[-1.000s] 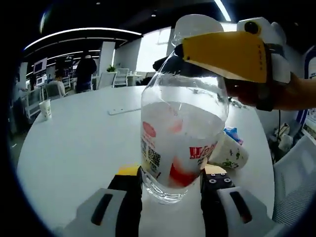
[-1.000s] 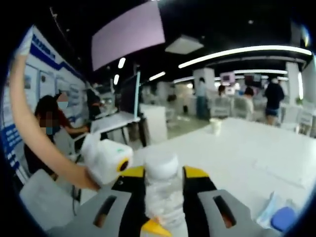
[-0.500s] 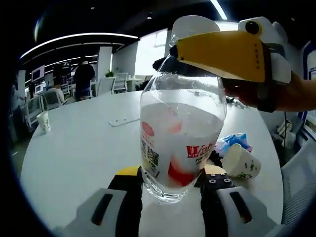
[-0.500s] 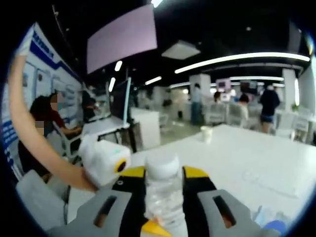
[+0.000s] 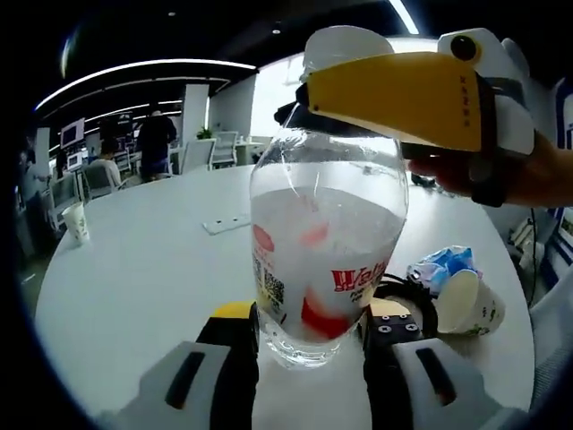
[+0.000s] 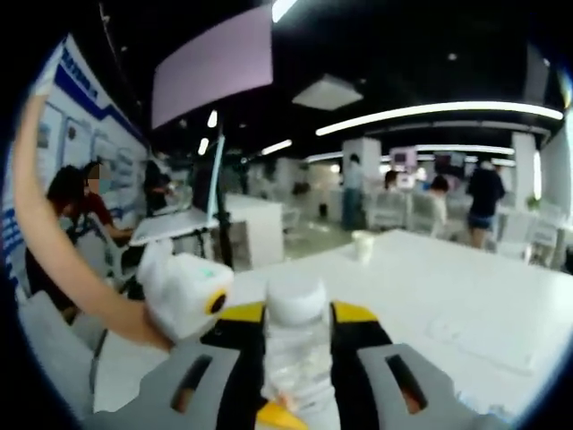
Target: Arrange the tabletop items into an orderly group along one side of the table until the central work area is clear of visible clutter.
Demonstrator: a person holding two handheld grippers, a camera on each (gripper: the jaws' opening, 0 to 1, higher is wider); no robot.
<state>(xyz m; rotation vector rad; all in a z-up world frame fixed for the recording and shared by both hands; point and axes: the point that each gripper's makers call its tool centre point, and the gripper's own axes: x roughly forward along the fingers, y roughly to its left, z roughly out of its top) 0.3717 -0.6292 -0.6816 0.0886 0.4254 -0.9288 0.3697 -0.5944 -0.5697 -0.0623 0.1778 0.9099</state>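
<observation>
Office lights and desks ring a round white worktop (image 5: 134, 269), where a clear bottle (image 5: 327, 242) stands upright close to the near edge. The left gripper (image 5: 309, 336) pinches the bottle's base, one jaw on each side. The right gripper (image 6: 295, 336) pinches the neck just under the white cap (image 6: 295, 296); in the left gripper view its yellow jaw (image 5: 394, 94) crosses the bottle's shoulder.

Beside the bottle, to its right in that view, lie a tipped paper cup (image 5: 470, 300), a crumpled blue-and-white wrapper (image 5: 439, 264) and a dark ring-shaped thing I cannot identify. Farther off on the worktop sit a second paper cup (image 5: 76, 219) and a flat white strip (image 5: 228, 221).

The bottle looks more than half full, so it is probably fairly heavy for its size. Its thin plastic wall is smooth and likely to flex or slip under a hard squeeze. The stiffer neck and base, where it is gripped, seem the soundest places to hold. Keeping it upright should stop the liquid shifting the load.
</observation>
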